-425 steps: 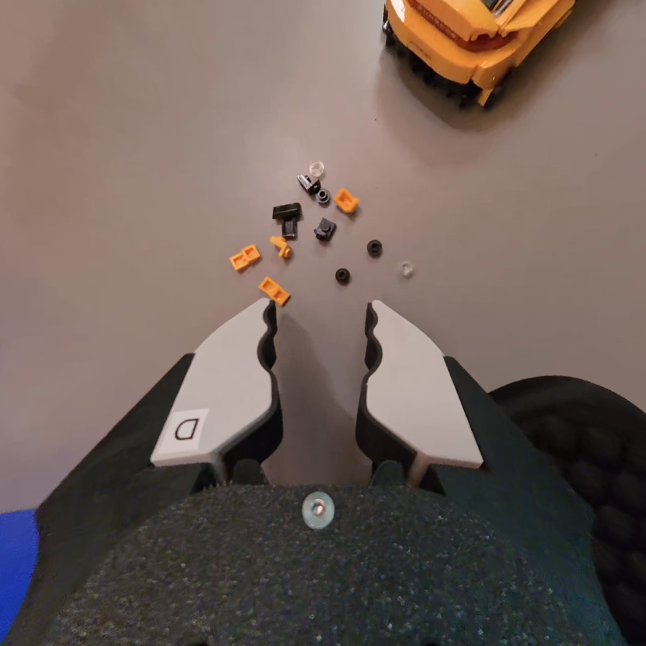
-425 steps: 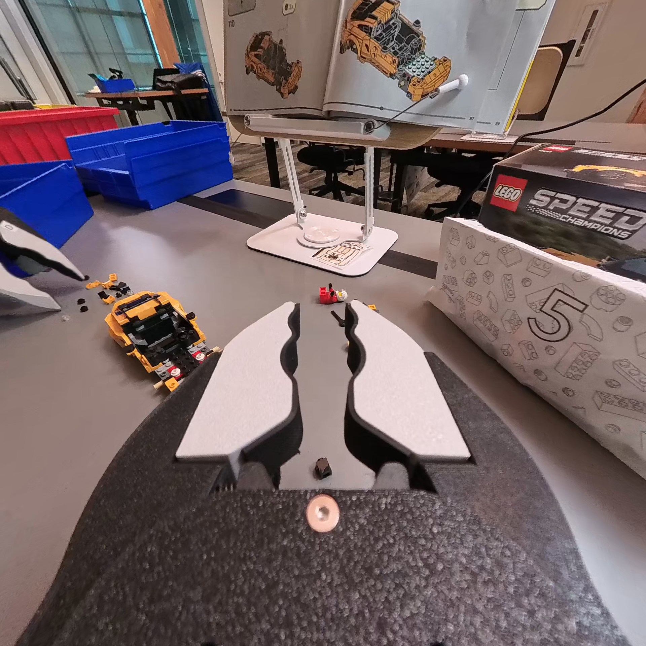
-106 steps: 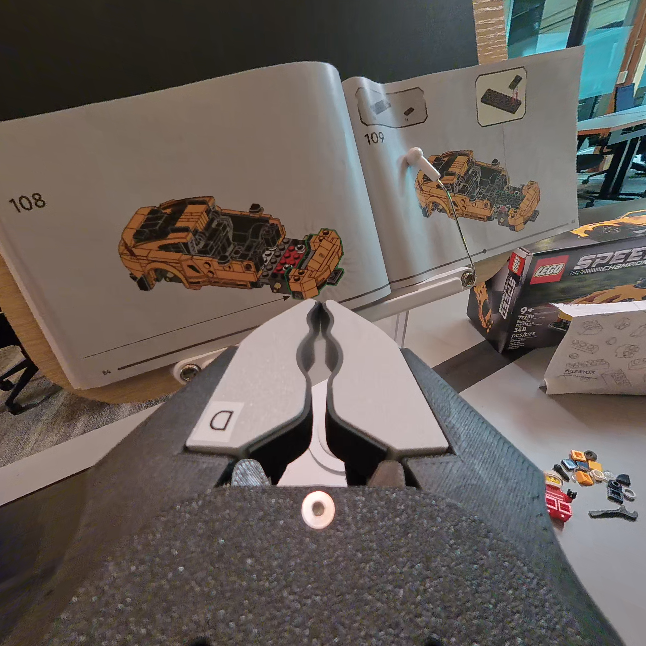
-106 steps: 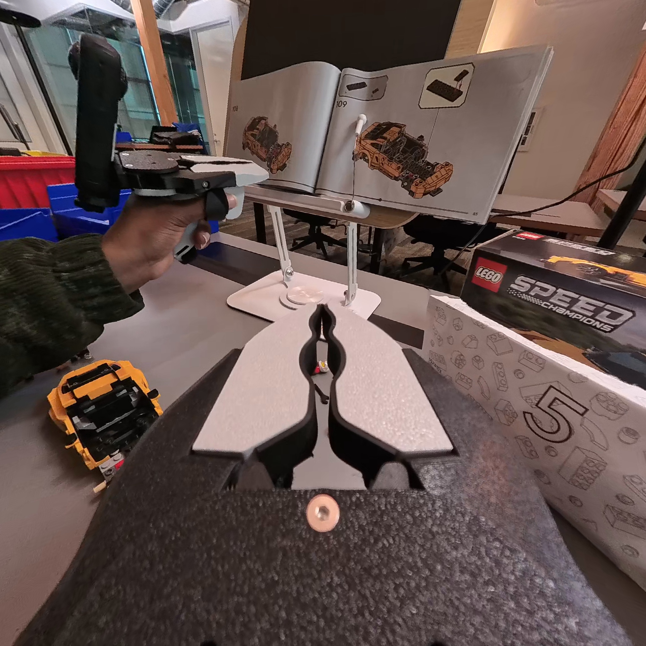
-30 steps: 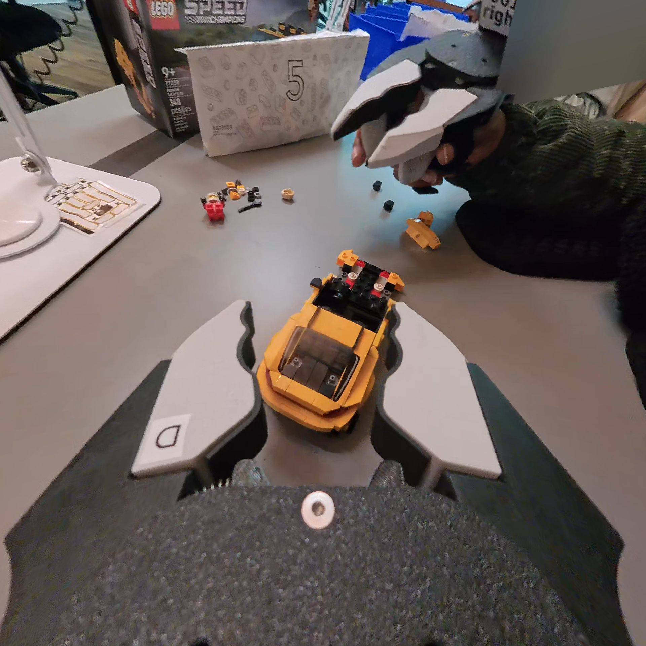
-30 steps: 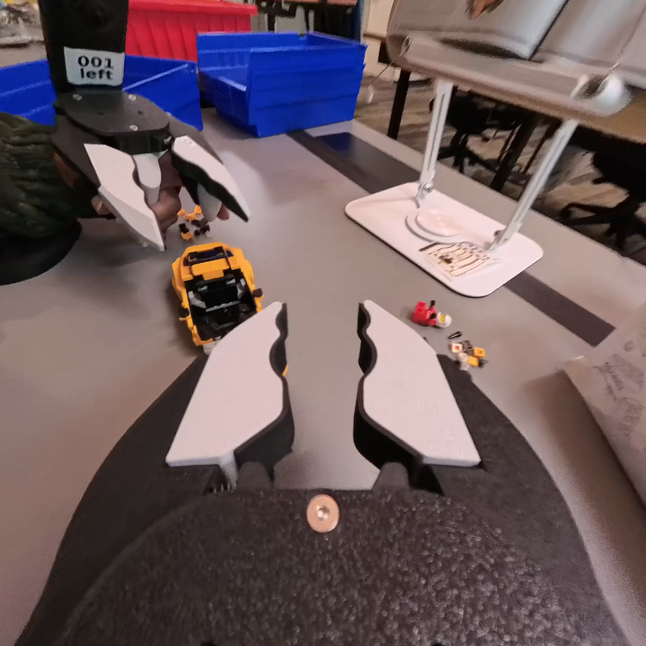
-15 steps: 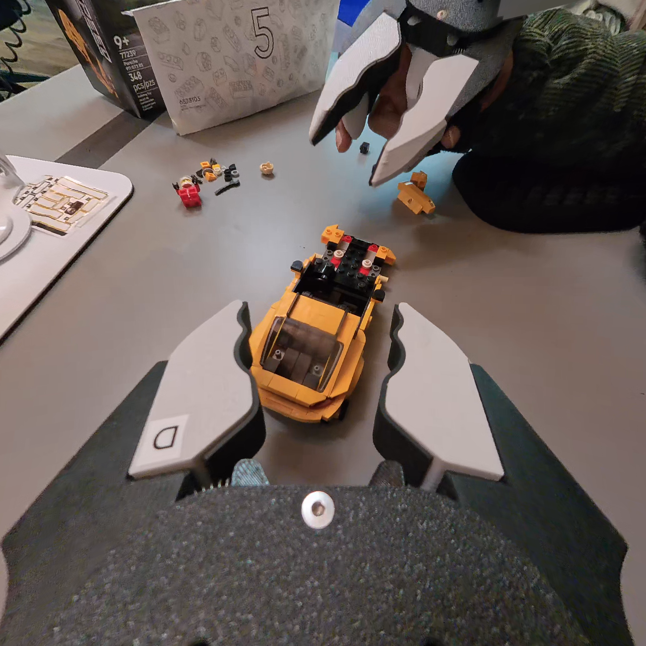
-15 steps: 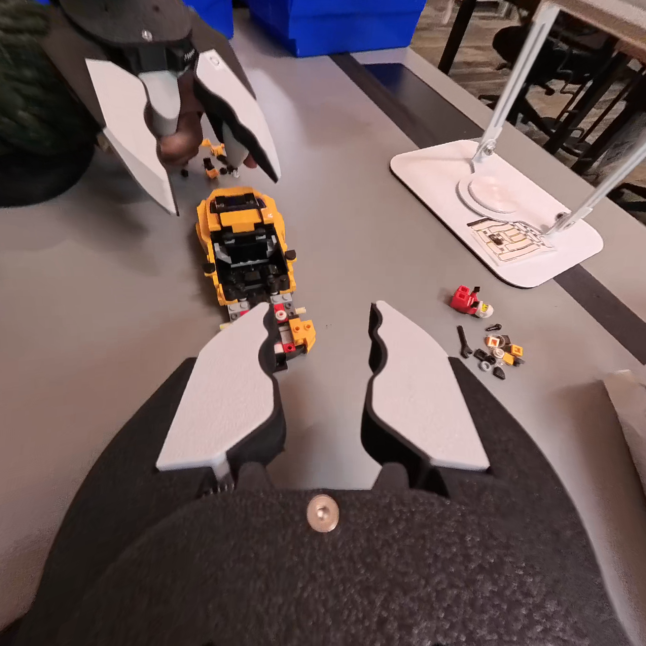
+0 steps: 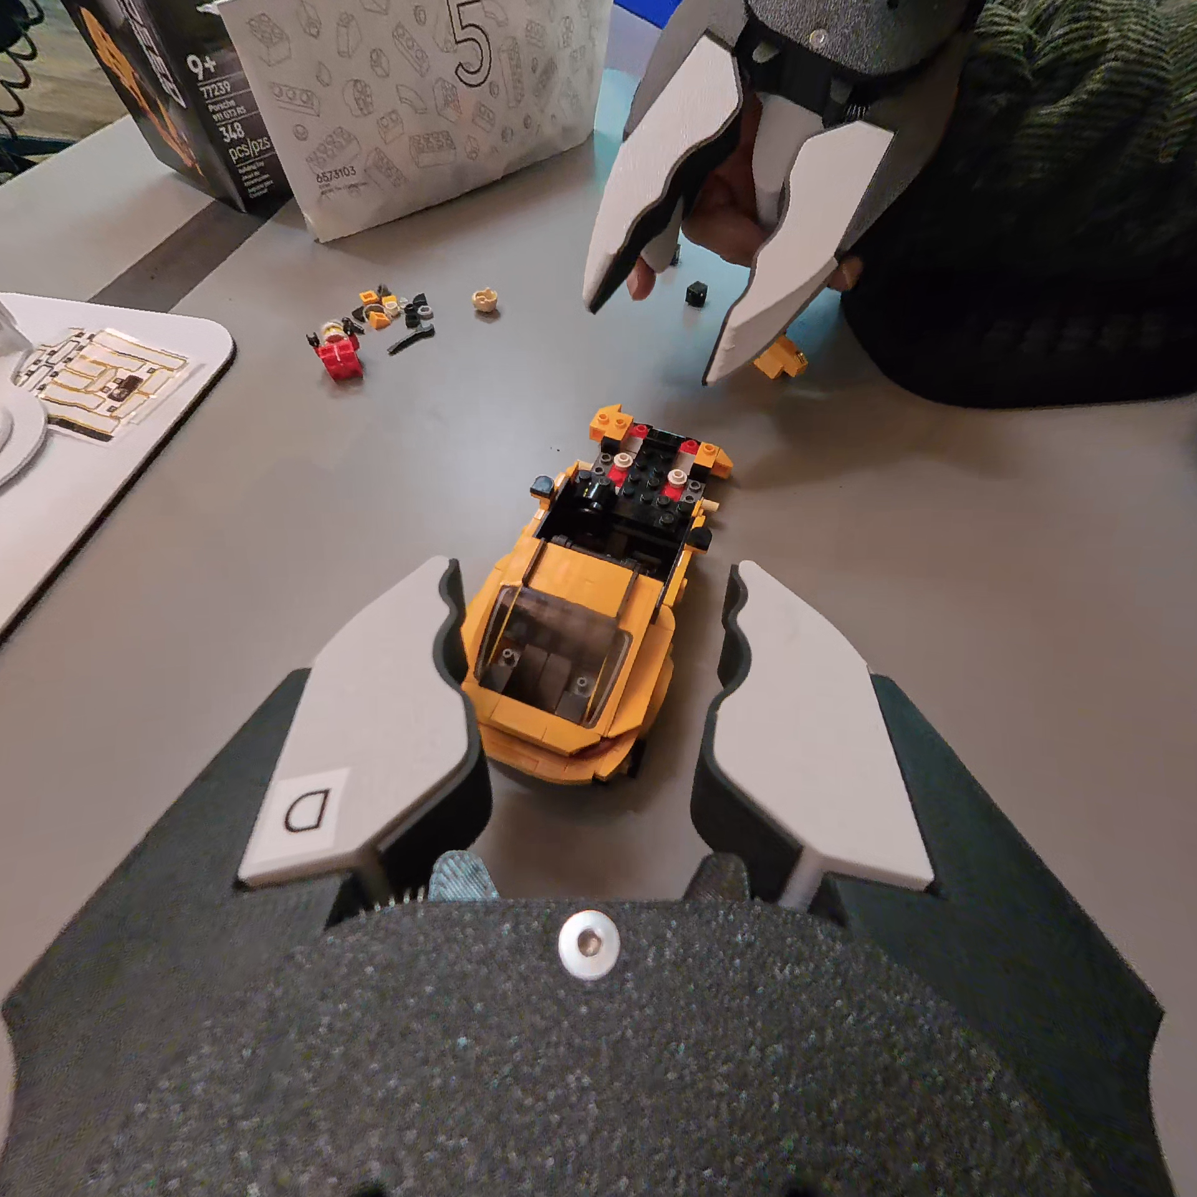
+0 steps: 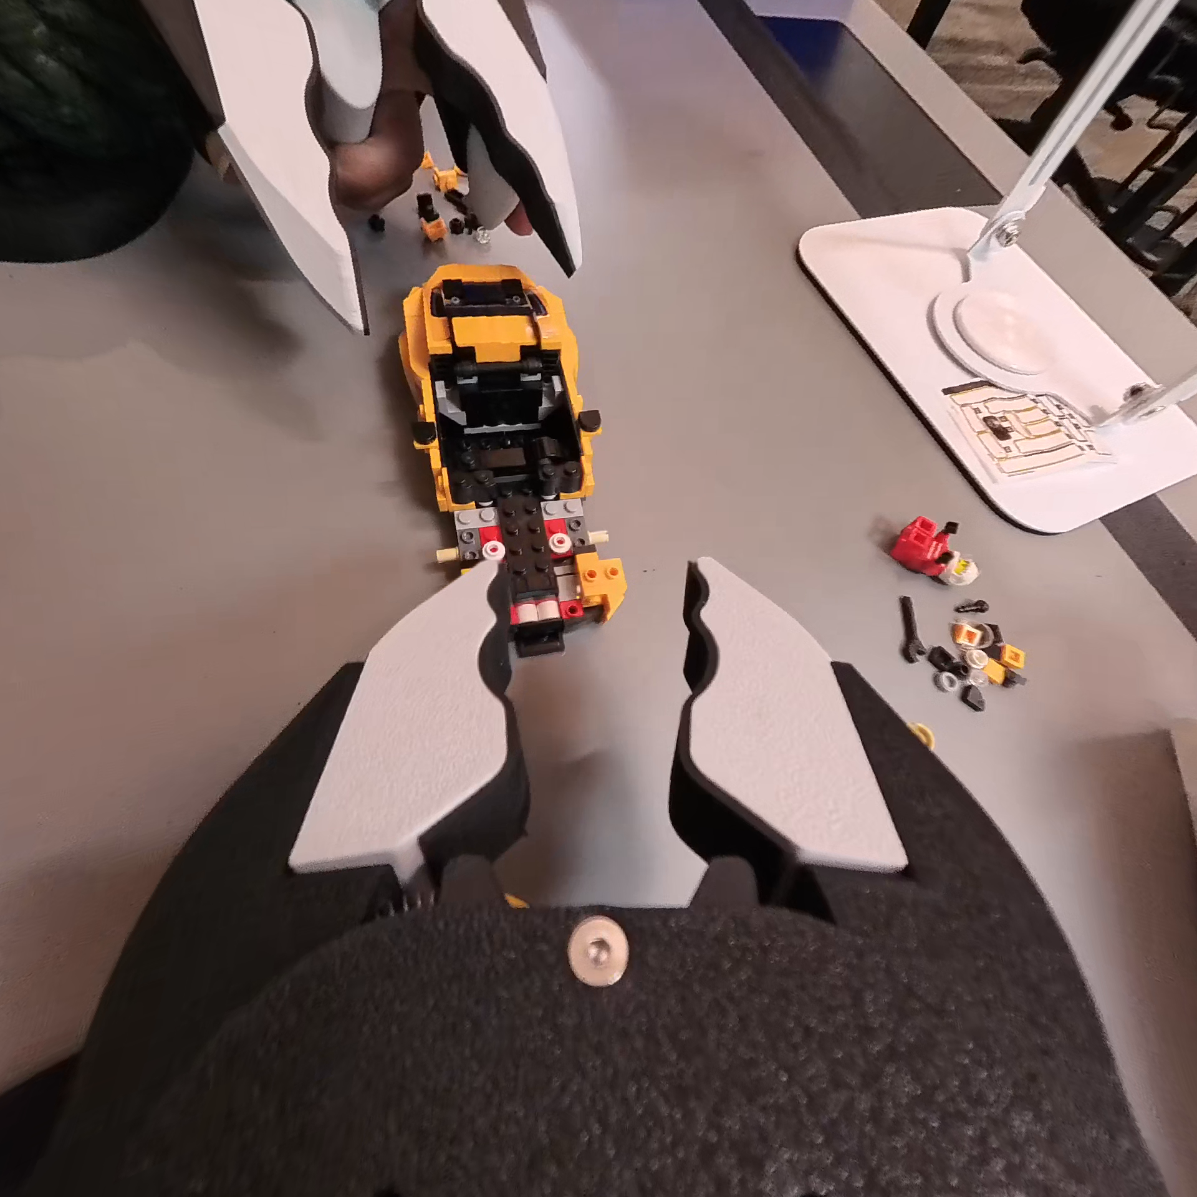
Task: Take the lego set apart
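The orange and black lego car (image 9: 583,615) stands on the grey table, roof off and rear studs bare. My left gripper (image 9: 591,567) is open, with its fingers on either side of the car's front end; the left finger is close against the car's side. My right gripper (image 10: 592,567) is open and empty just behind the car's rear (image 10: 499,414), its left fingertip beside the tail. Each gripper shows in the other's view: the right one (image 9: 648,342) hovers past the rear, the left one (image 10: 466,299) over the nose.
Loose parts lie in a pile (image 9: 382,314) by a red minifigure (image 9: 338,359). An orange piece (image 9: 780,363) and more small parts (image 10: 440,220) lie nearby. A white stand base (image 10: 971,363), a paper bag (image 9: 414,110) and a box (image 9: 162,84) ring the table. About 11 cm separates my left fingertips from my right.
Both grippers came down from the instruction book to the car. In the last second the left one slid forward around the front and the right one dropped close behind the rear.
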The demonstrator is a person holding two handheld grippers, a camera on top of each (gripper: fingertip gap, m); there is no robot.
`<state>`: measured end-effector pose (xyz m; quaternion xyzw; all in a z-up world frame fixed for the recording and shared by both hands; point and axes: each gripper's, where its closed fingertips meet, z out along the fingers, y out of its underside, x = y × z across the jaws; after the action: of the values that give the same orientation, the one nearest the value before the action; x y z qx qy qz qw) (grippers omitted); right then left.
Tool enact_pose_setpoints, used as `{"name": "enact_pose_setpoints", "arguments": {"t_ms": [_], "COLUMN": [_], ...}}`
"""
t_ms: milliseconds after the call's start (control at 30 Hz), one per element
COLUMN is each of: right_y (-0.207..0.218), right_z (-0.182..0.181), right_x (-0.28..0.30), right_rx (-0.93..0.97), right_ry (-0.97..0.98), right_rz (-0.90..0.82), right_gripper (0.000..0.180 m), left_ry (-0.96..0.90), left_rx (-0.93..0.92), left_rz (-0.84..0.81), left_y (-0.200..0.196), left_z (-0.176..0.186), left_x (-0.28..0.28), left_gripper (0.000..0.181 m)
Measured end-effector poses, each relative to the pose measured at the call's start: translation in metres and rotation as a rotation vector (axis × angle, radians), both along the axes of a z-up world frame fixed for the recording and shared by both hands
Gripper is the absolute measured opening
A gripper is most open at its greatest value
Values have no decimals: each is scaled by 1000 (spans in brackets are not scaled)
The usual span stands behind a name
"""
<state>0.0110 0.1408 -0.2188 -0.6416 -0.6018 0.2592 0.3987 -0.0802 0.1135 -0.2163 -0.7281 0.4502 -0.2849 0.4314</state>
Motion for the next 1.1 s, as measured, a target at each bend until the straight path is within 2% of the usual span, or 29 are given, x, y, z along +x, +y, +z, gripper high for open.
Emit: {"name": "enact_pose_setpoints", "arguments": {"t_ms": [167, 300, 500, 667, 800, 900, 1000, 1100], "right_y": [-6, -15, -14, -9, -15, -20, -20, -26], "right_z": [-8, -18, -24, -39, -43, -38, -17, 1], "right_x": [0, -1, -6, -9, -10, -5, -7, -15], "right_rx": [-14, -32, -26, -51, -84, -92, -70, -98], "right_ry": [-49, -116, -143, -219, -251, -257, -187, -158], "right_rz": [27, 51, 30, 26, 48, 57, 65, 120], "right_gripper": [54, 65, 69, 72, 60, 59, 56, 40], "left_ry": [117, 240, 324, 335, 314, 291, 284, 250], "left_rx": [12, 26, 53, 48, 37, 20, 25, 26], "left_rz": [-12, -13, -3, 23, 20, -4, -14, -18], "left_y": [-5, -10, -6, -1, 0, -5, -7, -6], "left_z": [-8, -15, -26, -33, -34, -33, -31, -27], "left_x": [-5, -19, -23, -26, -25, -22, -21, -18], "left_gripper": [76, 78, 77, 70, 68, 67, 67, 70]}}
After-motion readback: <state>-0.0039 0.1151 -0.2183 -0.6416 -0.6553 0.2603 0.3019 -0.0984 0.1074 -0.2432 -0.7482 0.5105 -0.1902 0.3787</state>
